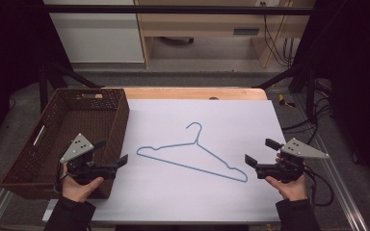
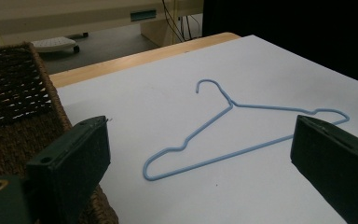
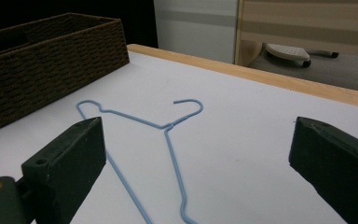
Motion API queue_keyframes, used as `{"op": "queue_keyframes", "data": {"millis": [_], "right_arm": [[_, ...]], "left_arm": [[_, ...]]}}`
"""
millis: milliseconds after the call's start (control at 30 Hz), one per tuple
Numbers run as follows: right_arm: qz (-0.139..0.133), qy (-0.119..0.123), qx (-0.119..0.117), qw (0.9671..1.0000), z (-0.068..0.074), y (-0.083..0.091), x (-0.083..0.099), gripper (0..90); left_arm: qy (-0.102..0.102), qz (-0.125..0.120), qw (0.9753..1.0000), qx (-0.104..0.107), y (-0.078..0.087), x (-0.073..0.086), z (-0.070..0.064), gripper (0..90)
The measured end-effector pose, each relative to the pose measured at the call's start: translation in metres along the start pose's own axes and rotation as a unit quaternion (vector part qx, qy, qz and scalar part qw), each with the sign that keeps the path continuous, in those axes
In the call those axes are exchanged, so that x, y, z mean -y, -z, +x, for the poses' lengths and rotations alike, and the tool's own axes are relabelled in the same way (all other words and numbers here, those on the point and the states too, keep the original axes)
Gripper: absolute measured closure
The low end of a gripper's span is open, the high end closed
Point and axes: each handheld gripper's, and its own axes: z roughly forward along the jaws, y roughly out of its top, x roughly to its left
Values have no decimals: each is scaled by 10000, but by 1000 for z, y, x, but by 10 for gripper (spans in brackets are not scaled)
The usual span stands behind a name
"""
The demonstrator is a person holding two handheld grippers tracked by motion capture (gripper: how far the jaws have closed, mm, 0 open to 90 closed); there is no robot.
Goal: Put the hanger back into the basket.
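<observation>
A: Where does the hanger (image 1: 192,155) lie?

B: Flat on the white sheet (image 1: 173,192) that covers the bench (image 1: 192,93), about midway across it, hook toward the far wooden edge. It is thin blue wire, a triangle with small notches near each shoulder.

A: And around the hanger?

B: Open white sheet on every side. The woven brown basket (image 1: 120,120) stands left of the hanger, apart from it, its near wall along the sheet's left edge. It is a rectangular basket with cut handle slots.

A: The grippers?

B: The left gripper (image 1: 112,155) hovers left of the hanger, over the basket's near corner, jaws wide apart and holding nothing. The right gripper (image 1: 261,151) hovers right of the hanger, near the sheet's right edge, jaws likewise spread and empty. Each is held in a hand.
</observation>
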Motion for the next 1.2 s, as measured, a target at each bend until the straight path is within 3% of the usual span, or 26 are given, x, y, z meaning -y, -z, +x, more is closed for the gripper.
{"op": "queue_keyframes", "data": {"millis": [333,567,900,1200], "right_arm": [[154,23,17,9999,3,-4,0,47],[318,166,23,9994,7,-13,-2,58],[618,360,24,9974,20,-38,-10,74],[923,447,-189,9945,31,-80,-16,100]], "left_arm": [[-59,37,9999,75,-5,0,-7,45],[-128,114,9997,161,-12,1,-16,48],[-177,183,9993,281,-19,2,-25,49],[-183,229,9990,325,-23,5,-27,52]]}}
